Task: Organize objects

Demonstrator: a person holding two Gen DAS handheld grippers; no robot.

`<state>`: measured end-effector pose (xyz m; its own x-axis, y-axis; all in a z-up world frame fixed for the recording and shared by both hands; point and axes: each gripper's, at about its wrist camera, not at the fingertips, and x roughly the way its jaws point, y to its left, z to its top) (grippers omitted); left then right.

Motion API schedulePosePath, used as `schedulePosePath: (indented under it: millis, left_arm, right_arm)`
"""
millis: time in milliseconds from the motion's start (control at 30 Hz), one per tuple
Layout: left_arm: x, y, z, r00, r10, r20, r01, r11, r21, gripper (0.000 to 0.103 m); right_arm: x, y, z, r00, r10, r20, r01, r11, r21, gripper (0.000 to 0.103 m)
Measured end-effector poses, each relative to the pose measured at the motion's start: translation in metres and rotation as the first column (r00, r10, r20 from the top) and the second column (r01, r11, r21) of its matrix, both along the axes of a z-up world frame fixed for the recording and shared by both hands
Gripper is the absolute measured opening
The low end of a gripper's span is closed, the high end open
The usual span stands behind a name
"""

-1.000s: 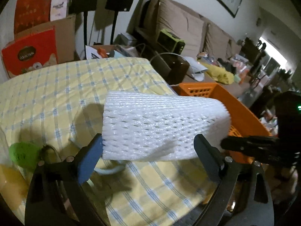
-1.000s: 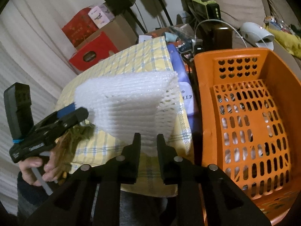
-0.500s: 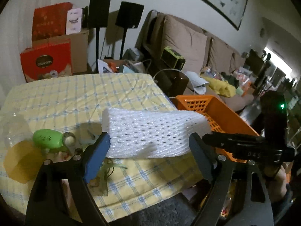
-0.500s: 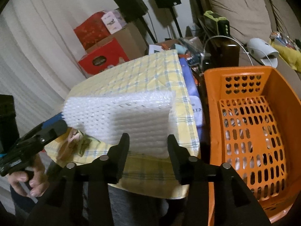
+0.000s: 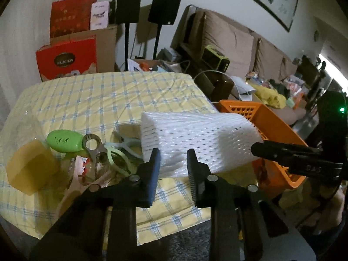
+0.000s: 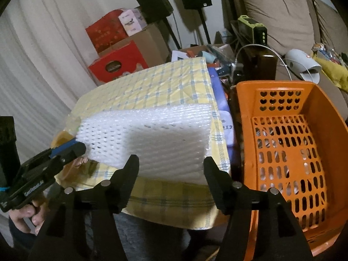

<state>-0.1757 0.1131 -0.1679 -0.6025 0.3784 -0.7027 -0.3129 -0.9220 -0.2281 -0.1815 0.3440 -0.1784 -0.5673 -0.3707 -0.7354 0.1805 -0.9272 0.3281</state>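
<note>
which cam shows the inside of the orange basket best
The right wrist view: it looks down into the orange basket, showing its slotted floor and heart-holed back wall. The left wrist view shows only its rim and outer side, partly behind the white foam net and the right gripper.

The red cardboard box behind the bench bears a dark oval label reading "COLLECTION". The small pink-and-white carton higher up carries print too blurred to read. Nothing else is legible.
</note>
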Motion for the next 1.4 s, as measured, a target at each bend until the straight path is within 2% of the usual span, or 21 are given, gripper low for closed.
schedulePosePath:
  millis: [100,167,233,333,433,533,667,767,833,867,1067,1233,1300,1400]
  left_arm:
    - [0.003,-0.001,0.000,1.000,-0.009,-0.011,0.010,1.000,0.014,0.007]
    - [0.013,0.001,0.007,0.997,-0.036,-0.068,0.038,0.999,0.026,0.006]
    - [0.018,0.003,0.008,0.996,-0.048,-0.070,0.050,0.998,0.027,0.006]
    - [0.015,0.002,0.006,0.998,-0.054,-0.021,0.055,0.997,0.050,0.006]
    - [0.018,-0.001,0.005,0.998,-0.066,0.004,0.066,0.993,0.094,0.006]
    - [0.021,0.004,0.007,0.997,-0.071,0.002,0.071,0.995,0.073,0.006]
    - [0.019,0.008,0.006,0.997,-0.068,0.023,0.066,0.996,0.053,0.006]
    - [0.016,0.009,0.000,0.998,-0.043,0.048,0.043,0.999,0.011,0.006]
    - [0.016,0.007,-0.002,0.998,-0.042,0.054,0.041,0.999,0.015,0.006]
    - [0.016,0.007,-0.003,0.998,-0.040,0.054,0.039,0.999,0.011,0.006]
    - [0.015,0.003,-0.006,0.997,-0.026,0.072,0.024,0.999,0.021,0.006]
    - [0.014,0.006,-0.009,0.997,-0.022,0.080,0.021,1.000,0.011,0.006]
    - [0.014,0.006,-0.009,0.997,-0.023,0.078,0.023,1.000,0.010,0.006]
    - [0.015,0.007,-0.008,0.997,-0.026,0.074,0.025,1.000,0.008,0.006]
  right_arm:
    - [0.000,0.002,-0.001,1.000,-0.006,0.006,0.007,1.000,-0.003,0.068]
    - [0.000,0.003,-0.001,1.000,-0.008,0.003,0.008,1.000,-0.007,0.077]
    - [-0.001,0.002,-0.001,1.000,-0.009,-0.001,0.009,1.000,0.000,0.083]
    - [-0.002,0.000,-0.001,1.000,-0.008,-0.001,0.008,1.000,0.026,0.083]
    - [0.000,0.005,0.001,0.998,-0.051,-0.030,0.051,0.999,0.009,0.083]
    - [0.002,0.010,0.004,0.994,-0.078,-0.073,0.078,0.997,0.001,0.083]
    - [0.006,0.006,0.006,0.988,-0.063,-0.141,0.075,0.994,0.080,0.087]
    - [0.008,-0.007,0.000,0.985,0.011,-0.173,0.022,0.982,0.189,0.103]
    - [0.007,-0.015,-0.006,0.987,0.052,-0.154,-0.015,0.972,0.234,0.102]
    - [0.007,-0.017,-0.008,0.988,0.066,-0.140,-0.033,0.974,0.224,0.102]
    - [0.004,-0.008,-0.012,0.995,0.051,-0.082,-0.046,0.997,0.066,0.103]
    - [0.003,-0.004,-0.010,0.998,0.042,-0.055,-0.042,0.999,0.002,0.103]
    - [0.005,-0.006,-0.008,0.997,0.054,-0.058,-0.053,0.999,0.014,0.099]
    - [0.007,-0.013,-0.007,0.995,0.079,-0.060,-0.076,0.996,0.053,0.083]
